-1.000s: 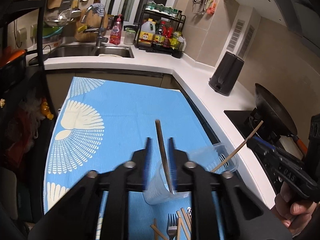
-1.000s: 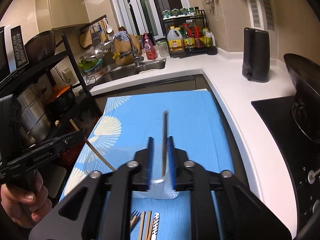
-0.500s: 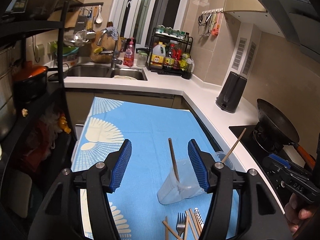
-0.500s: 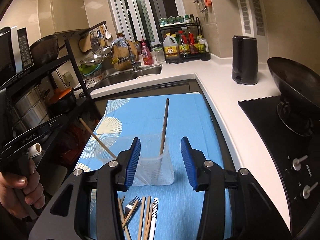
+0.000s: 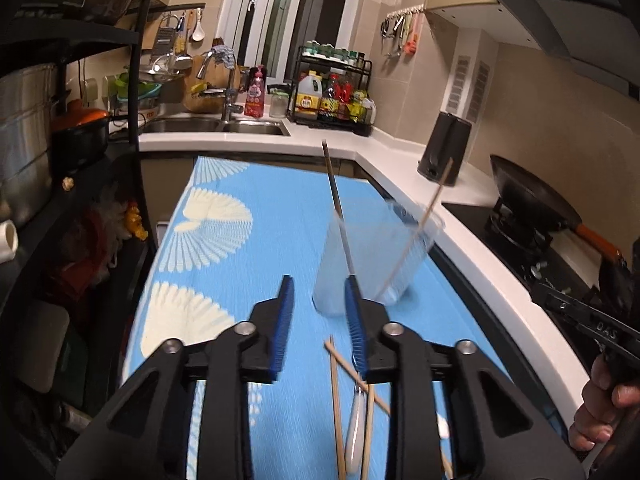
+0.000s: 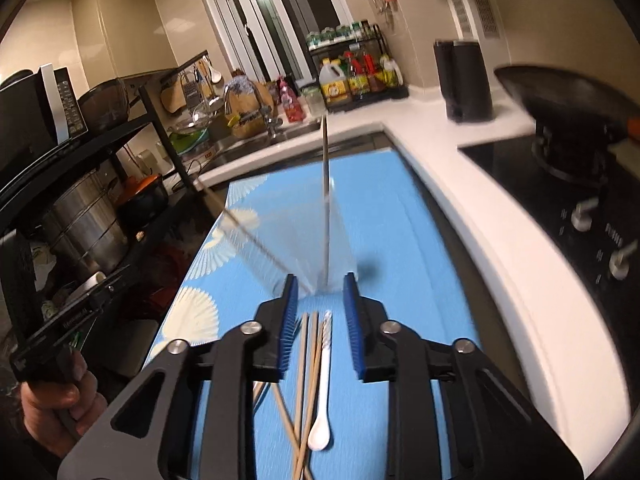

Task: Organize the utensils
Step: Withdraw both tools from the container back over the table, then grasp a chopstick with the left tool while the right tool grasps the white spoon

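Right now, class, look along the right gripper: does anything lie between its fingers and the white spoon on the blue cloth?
Nothing visible does. The right gripper, jaws closing on nothing, sits over the loose pile on the blue cloth. The white spoon lies bare on top, touching only the wooden chopsticks alongside. The clear cups stand beyond, not between.

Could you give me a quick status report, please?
Both grippers, left and right, closing, empty. Two chopsticks in cups. More utensils on mat. Nothing blocking.
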`<action>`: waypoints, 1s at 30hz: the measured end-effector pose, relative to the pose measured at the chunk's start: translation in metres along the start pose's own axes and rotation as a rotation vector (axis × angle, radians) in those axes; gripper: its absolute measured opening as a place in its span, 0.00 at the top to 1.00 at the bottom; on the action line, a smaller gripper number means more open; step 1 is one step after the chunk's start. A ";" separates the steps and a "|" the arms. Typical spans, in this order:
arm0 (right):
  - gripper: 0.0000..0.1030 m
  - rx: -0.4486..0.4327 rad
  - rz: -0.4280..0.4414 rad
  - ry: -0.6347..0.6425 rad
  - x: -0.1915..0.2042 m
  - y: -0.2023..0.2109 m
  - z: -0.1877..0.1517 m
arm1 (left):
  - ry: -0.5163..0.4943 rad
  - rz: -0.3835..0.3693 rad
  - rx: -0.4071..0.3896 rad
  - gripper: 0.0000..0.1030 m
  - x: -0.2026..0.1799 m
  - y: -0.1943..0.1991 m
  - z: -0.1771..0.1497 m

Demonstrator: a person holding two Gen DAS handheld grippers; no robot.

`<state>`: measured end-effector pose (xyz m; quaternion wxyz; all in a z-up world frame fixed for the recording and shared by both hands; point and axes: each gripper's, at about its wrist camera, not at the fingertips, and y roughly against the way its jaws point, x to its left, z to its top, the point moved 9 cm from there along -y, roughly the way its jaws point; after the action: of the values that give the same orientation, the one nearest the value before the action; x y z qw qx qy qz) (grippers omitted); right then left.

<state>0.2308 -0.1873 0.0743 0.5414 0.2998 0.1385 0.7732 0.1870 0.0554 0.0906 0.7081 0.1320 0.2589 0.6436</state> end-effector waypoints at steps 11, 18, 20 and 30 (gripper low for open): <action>0.78 0.194 0.022 -0.149 -0.012 -0.039 -0.140 | -0.052 0.042 0.121 0.90 -0.017 0.013 -0.162; 0.74 0.217 0.006 -0.210 -0.012 -0.056 -0.156 | -0.063 0.053 0.137 0.90 -0.013 0.004 -0.174; 0.74 0.224 -0.013 -0.216 -0.014 -0.059 -0.158 | -0.053 0.048 0.156 0.90 -0.015 0.001 -0.180; 0.74 0.204 -0.111 -0.134 -0.003 -0.064 -0.163 | -0.085 0.065 0.190 0.90 -0.023 -0.008 -0.194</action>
<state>0.1798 -0.1475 -0.0888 0.5581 0.3962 0.1961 0.7022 0.0890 0.0035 -0.0701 0.6815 0.2341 0.2838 0.6327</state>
